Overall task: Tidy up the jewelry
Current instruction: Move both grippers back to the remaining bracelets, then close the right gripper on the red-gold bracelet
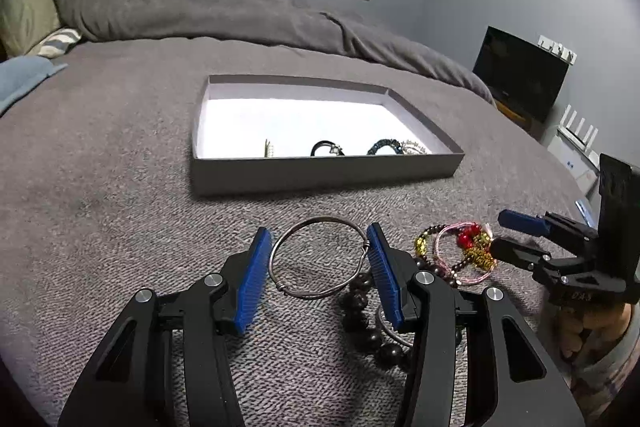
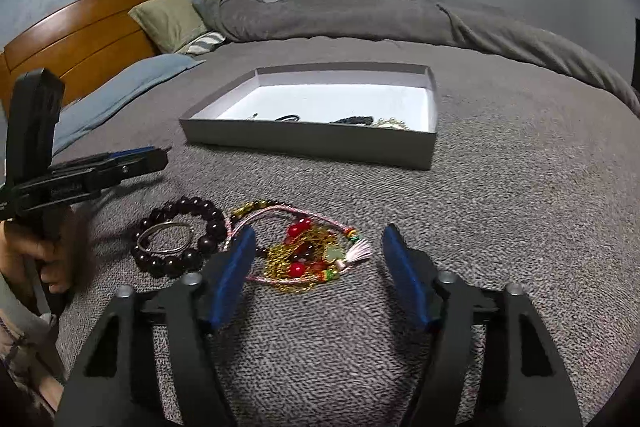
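the left tool (image 1: pixel 320 255) clasped a stiff, light silver bangle (image 1: pixel 318 259) across its rim above the bed (image 1: pixel 120 207); the right tool (image 2: pixel 316 275) hung half-open, empty, over tangled soft bracelets (image 2: pixel 304 251).

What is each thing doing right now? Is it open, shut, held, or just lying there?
left gripper: jaws shut on the silver bangle.
right gripper: jaws open, holding nothing.
red-bead and gold-chain tangle: lying loose on the grey blanket, ahead of the right jaws.
dark bead bracelet: lying flat, with a second silver ring inside it.
grey box: open, no lid, a few pieces inside by its near wall.
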Available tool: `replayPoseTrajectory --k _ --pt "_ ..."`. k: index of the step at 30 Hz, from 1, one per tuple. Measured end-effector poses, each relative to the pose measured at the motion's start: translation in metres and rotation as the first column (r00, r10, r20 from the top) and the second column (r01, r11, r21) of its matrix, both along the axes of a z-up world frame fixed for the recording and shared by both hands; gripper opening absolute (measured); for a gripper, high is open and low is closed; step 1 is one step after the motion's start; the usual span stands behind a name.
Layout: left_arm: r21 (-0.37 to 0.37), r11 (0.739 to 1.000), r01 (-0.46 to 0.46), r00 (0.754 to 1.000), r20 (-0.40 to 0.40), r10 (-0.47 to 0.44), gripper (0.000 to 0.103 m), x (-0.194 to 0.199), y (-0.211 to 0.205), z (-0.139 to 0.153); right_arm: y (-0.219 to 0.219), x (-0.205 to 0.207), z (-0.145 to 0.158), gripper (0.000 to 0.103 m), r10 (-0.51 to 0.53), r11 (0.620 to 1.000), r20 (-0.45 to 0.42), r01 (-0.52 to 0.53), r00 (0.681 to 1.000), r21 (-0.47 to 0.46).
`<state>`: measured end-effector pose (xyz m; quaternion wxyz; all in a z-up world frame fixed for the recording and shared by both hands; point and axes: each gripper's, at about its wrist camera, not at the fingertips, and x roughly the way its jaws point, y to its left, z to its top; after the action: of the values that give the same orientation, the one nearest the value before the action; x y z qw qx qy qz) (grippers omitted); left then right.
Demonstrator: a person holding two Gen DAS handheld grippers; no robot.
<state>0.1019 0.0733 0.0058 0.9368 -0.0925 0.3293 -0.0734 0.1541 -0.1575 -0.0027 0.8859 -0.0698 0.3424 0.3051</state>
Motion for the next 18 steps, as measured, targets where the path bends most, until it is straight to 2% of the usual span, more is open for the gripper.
replayPoseTrajectory --k 11,12,14,16,18 --pt "0.027 0.999 0.020 1.000 0.001 -0.020 0.051 0.001 -0.008 -0.003 0.018 0.011 -0.006 0.054 0.034 0.999 -0.047 -0.036 0.998 -0.039" --pt "0.027 0.999 0.022 1.000 0.000 -0.022 0.051 0.001 -0.008 -0.003 0.020 0.013 -0.008 0.050 0.036 0.998 -0.052 -0.039 0.998 -0.047" --pt "0.027 0.999 0.023 1.000 0.001 -0.023 0.051 0.001 -0.008 -0.003 0.023 0.016 -0.012 0.050 0.031 0.997 -0.067 -0.036 0.997 -0.067" --pt "0.028 0.999 0.022 1.000 0.000 -0.022 0.051 0.001 -0.008 -0.004 0.024 0.016 -0.013 0.046 0.032 0.997 -0.069 -0.036 0.997 -0.069" --pt "0.032 0.999 0.024 1.000 0.000 -0.024 0.051 0.000 -0.009 -0.004 0.022 0.017 -0.013 0.034 0.016 0.998 -0.065 -0.020 0.998 -0.065"
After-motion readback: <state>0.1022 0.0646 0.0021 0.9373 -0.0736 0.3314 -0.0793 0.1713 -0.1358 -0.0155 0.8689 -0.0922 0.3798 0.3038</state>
